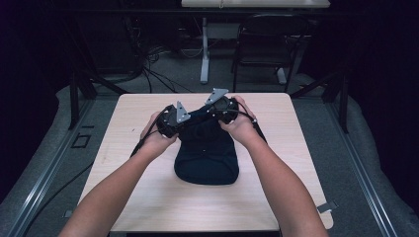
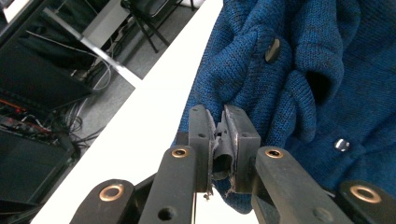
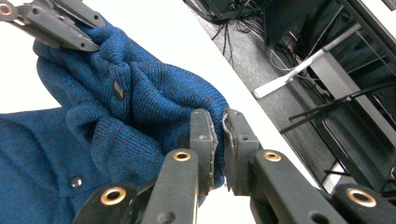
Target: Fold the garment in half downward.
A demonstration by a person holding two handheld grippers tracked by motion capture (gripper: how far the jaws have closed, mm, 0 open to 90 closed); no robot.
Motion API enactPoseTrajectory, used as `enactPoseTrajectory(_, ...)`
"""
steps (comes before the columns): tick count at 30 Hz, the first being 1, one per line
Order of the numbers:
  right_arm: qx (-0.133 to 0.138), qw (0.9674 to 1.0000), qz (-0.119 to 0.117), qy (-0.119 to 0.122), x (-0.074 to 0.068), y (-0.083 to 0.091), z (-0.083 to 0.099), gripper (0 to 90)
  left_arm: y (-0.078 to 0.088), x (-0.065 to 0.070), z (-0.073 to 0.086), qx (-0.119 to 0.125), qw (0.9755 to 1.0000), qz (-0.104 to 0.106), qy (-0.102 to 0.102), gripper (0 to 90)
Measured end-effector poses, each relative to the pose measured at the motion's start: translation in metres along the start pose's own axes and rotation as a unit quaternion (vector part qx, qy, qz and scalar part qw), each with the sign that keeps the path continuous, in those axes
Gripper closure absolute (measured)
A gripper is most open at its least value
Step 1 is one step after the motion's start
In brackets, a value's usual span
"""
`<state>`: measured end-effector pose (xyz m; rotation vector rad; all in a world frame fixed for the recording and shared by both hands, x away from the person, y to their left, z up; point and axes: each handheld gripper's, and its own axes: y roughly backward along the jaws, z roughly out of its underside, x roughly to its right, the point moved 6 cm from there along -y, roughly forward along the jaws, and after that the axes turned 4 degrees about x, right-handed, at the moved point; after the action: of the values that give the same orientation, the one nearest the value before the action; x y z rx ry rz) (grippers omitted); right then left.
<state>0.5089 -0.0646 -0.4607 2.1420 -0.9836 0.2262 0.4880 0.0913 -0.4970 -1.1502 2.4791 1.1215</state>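
— Two grips noted: left gripper [image 2: 218,122] and right gripper [image 3: 218,122] each clenched on the blue cardigan's [image 1: 206,150] far edge, mid-table [image 1: 143,197].
— Handling?
— Judged soft, light, droopy; hold the buttoned hem, not loose folds.

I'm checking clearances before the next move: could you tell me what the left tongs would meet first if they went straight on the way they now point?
The left tongs are already shut on the blue cardigan, so its bunched knit is first, probably the fold carrying the dark button; depth there is unclear.
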Motion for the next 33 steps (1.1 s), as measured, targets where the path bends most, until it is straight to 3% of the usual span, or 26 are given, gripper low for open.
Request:
enactPoseTrajectory(15, -0.014, 0.9993, -0.022, 0.028, -0.019, 0.019, 0.023, 82.6, 0.004, 0.021, 0.005, 0.004, 0.9996, 0.028, -0.007, 82.1)
enactPoseTrajectory(21, -0.017, 0.999, -0.032, 0.026, -0.024, 0.023, 0.03, 82.4, 0.005, 0.021, 0.005, 0.007, 0.9994, 0.034, -0.003, 82.0)
enactPoseTrajectory(33, -0.034, 0.9969, -0.069, 0.019, -0.04, 0.036, 0.044, 82.1, 0.012, 0.026, 0.007, 0.014, 0.9982, 0.056, -0.015, 81.8)
